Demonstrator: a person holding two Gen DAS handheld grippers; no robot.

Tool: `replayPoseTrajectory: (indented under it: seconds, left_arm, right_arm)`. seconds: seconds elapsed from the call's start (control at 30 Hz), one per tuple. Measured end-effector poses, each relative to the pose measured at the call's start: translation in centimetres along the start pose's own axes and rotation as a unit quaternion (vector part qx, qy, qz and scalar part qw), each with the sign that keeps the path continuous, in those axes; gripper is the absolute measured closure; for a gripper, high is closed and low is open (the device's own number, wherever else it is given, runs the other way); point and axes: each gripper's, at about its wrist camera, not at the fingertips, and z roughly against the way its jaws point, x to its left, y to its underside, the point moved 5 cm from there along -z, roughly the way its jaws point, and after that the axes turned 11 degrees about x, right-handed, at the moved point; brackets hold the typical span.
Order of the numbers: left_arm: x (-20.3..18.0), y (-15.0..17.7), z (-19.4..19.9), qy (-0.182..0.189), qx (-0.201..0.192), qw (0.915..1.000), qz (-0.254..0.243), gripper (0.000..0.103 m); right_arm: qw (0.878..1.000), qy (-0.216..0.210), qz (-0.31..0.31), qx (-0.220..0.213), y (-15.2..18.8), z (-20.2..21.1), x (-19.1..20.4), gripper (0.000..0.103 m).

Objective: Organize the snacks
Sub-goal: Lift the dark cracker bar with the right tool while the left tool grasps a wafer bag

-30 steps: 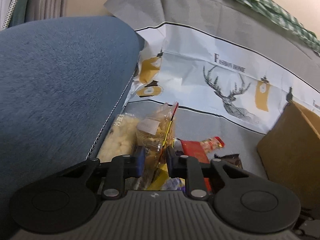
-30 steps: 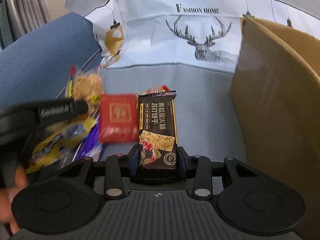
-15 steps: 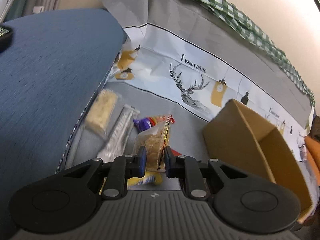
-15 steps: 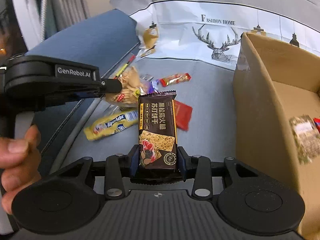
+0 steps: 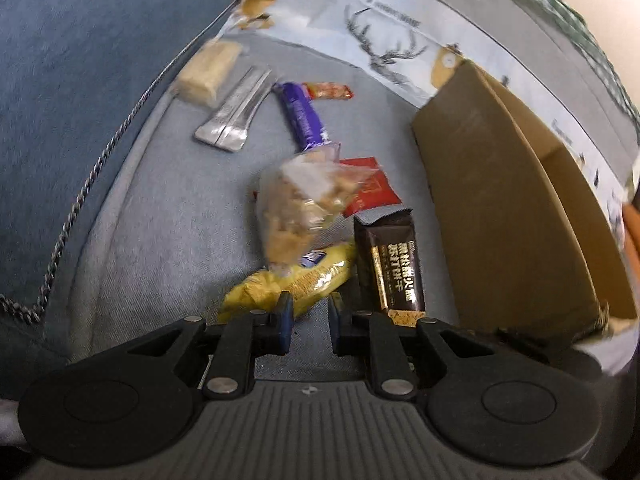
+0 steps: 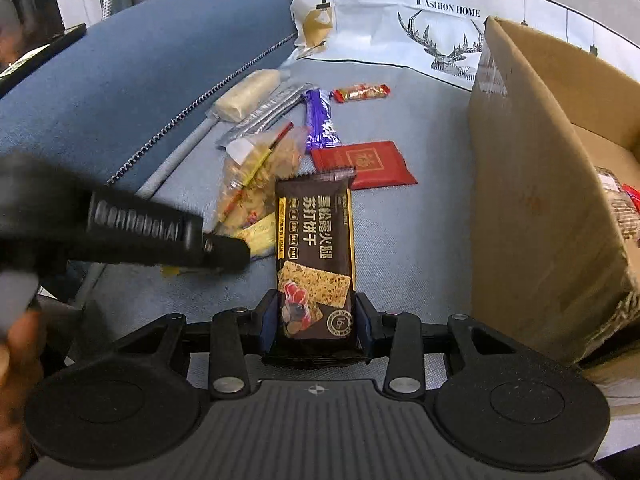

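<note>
My right gripper is shut on the lower end of a dark brown cracker packet, held above the grey sofa cover left of the cardboard box. That packet also shows in the left wrist view. My left gripper has its jaws opening, with nothing between them. A blurred clear bag of crackers sits just ahead of its fingertips, over a yellow packet. In the right wrist view the left gripper hovers by the clear bag.
Loose snacks lie on the grey cover: a red packet, a purple bar, a small red candy, a silver sachet and a pale bag. A blue cushion rises at the left. The box holds some snacks. A hand is at the left edge.
The clear bag, pinched in the left jaws before, now lies free ahead of them. The left gripper has swung toward the box. The right gripper still carries the dark packet.
</note>
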Motion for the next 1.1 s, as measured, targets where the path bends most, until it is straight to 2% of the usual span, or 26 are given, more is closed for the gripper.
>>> replayPoseTrajectory:
  seconds: [0.1, 0.23, 0.3, 0.4, 0.53, 0.63, 0.8, 0.87, 0.93, 0.97, 1.07, 1.1]
  left_arm:
    - [0.0, -0.1, 0.8, -0.014, -0.038, 0.9991, -0.011, 0.05]
    - [0.2, -1.2, 1.5, -0.029, -0.093, 0.9953, 0.006, 0.044]
    - [0.0, -1.8, 1.5, -0.024, -0.102, 0.9944, 0.016, 0.042]
    - [-0.4, -2.6, 1.0, -0.027, -0.113, 0.9931, 0.018, 0.024]
    - [-1.0, -3.3, 0.1, -0.037, -0.117, 0.9924, 0.006, 0.019]
    - [-1.3, -3.7, -0.7, -0.047, -0.12, 0.9917, 0.001, 0.019]
    - [-1.4, -4.0, -1.5, -0.066, -0.12, 0.9905, -0.001, 0.02]
    - [-1.5, -4.0, -1.6, -0.07, -0.117, 0.9907, -0.005, 0.028]
    - [-1.4, -4.0, -1.9, -0.081, -0.11, 0.9906, -0.011, 0.046]
    - [-1.3, -4.0, -2.0, -0.086, -0.108, 0.9903, -0.013, 0.051]
    - [-1.0, -4.1, -1.9, -0.079, -0.109, 0.9909, -0.007, 0.054]
    - [-0.9, -4.1, -1.8, -0.078, -0.11, 0.9908, -0.007, 0.056]
  right_arm:
    - [1.0, -0.002, -0.007, 0.008, 0.3, -0.4, -0.3, 0.06]
    - [1.0, -0.01, -0.018, 0.003, 0.2, -0.2, -0.6, 0.058]
    - [1.0, -0.014, -0.022, 0.003, 0.3, -0.3, -0.7, 0.056]
    - [1.0, -0.019, -0.025, 0.001, 0.2, -0.4, -0.9, 0.055]
    - [0.999, -0.028, -0.029, -0.004, -0.1, -0.7, -0.9, 0.049]
    - [0.999, -0.03, -0.024, -0.008, -0.2, -0.9, -0.7, 0.044]
    - [1.0, -0.019, -0.006, -0.013, -0.2, -1.1, -0.5, 0.043]
    - [1.0, -0.013, -0.004, -0.014, -0.3, -1.3, -0.5, 0.043]
    - [1.0, -0.005, -0.001, -0.015, -0.3, -1.4, -0.5, 0.044]
    - [1.0, -0.001, 0.0, -0.016, -0.3, -1.4, -0.6, 0.044]
    - [1.0, 0.01, 0.01, -0.019, -0.2, -1.5, -0.5, 0.048]
    - [1.0, 0.014, 0.016, -0.021, -0.2, -1.4, -0.4, 0.055]
